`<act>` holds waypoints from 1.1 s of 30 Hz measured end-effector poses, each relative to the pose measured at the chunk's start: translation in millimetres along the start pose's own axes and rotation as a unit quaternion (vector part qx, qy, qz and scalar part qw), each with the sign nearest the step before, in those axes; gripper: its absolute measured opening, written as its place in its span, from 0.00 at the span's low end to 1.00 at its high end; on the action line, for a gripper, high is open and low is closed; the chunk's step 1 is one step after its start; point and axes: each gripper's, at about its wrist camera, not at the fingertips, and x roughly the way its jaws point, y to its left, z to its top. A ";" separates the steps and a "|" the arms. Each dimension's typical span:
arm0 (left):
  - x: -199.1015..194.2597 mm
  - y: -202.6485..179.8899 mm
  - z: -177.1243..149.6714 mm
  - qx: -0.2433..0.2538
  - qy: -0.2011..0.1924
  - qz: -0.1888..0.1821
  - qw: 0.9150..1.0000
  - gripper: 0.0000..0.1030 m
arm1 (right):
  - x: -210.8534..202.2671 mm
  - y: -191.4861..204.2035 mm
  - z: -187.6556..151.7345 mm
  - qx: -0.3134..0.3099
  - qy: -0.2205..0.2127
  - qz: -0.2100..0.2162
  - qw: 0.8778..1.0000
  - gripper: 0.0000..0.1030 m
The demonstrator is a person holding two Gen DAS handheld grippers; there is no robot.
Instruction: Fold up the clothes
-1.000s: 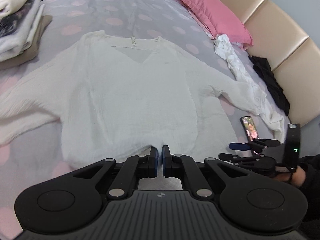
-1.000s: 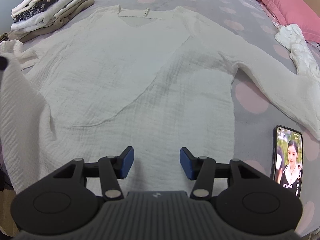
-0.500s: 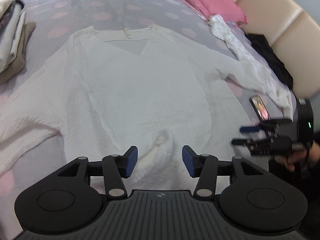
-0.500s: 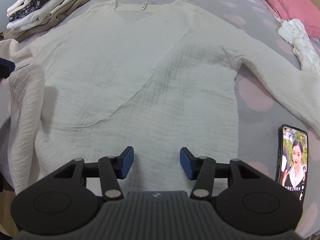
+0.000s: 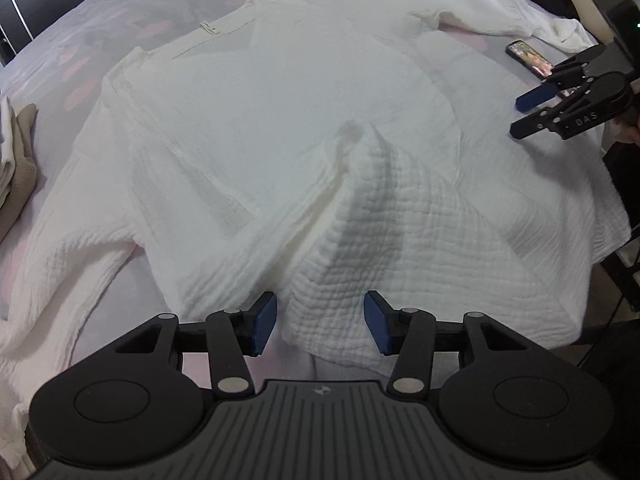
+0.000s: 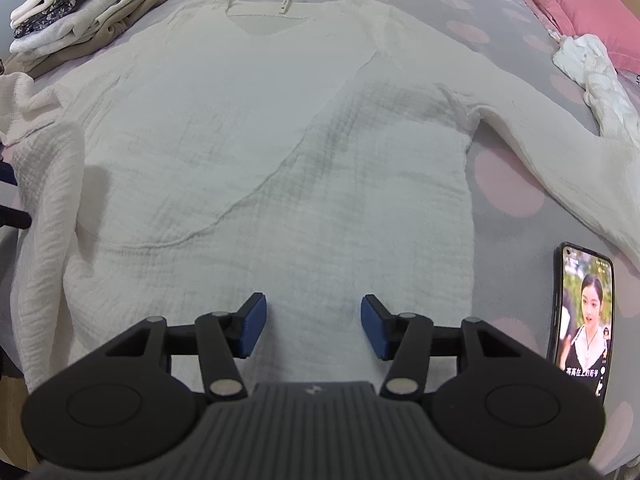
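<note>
- The bed point(image 6: 500, 184), covered in a grey sheet with pink dots, carries everything.
- A white long-sleeved blouse point(image 6: 256, 128) lies spread across the middle of the bed, neckline toward the far edge, hem at the near edge. A small label sits inside the neckline; its print is too small to read.
- In the left wrist view, the hem area of the blouse point(image 5: 304, 128) is bunched into a raised ridge that runs from the near edge toward the middle.
- A pink pillow point(image 6: 568, 4) lies at the far right corner of the bed.
- A stack of folded clothes point(image 6: 88, 12) sits at the far left corner, with a dark floral piece among pale ones.
- A crumpled white garment point(image 6: 592, 68) lies just in front of the pillow, by the blouse's right sleeve.
- The left gripper point(image 5: 320, 326) is wide open over the bunched hem, its blue pads on either side of the ridge, gripping nothing.
- The right gripper point(image 6: 313, 326) is also spread wide above the flat hem, holding nothing. In the left wrist view the right gripper point(image 5: 534, 114) shows "DAS" on its side.
- A phone point(image 6: 582, 324) lies face up near the right edge, beside the hem. Its screen shows a woman and Chinese text that I cannot make out.
</note>
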 end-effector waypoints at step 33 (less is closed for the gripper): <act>-62.4 49.3 -53.3 -0.194 0.073 0.065 0.976 0.03 | -52.3 -47.8 -61.2 0.127 0.069 0.025 0.989 0.57</act>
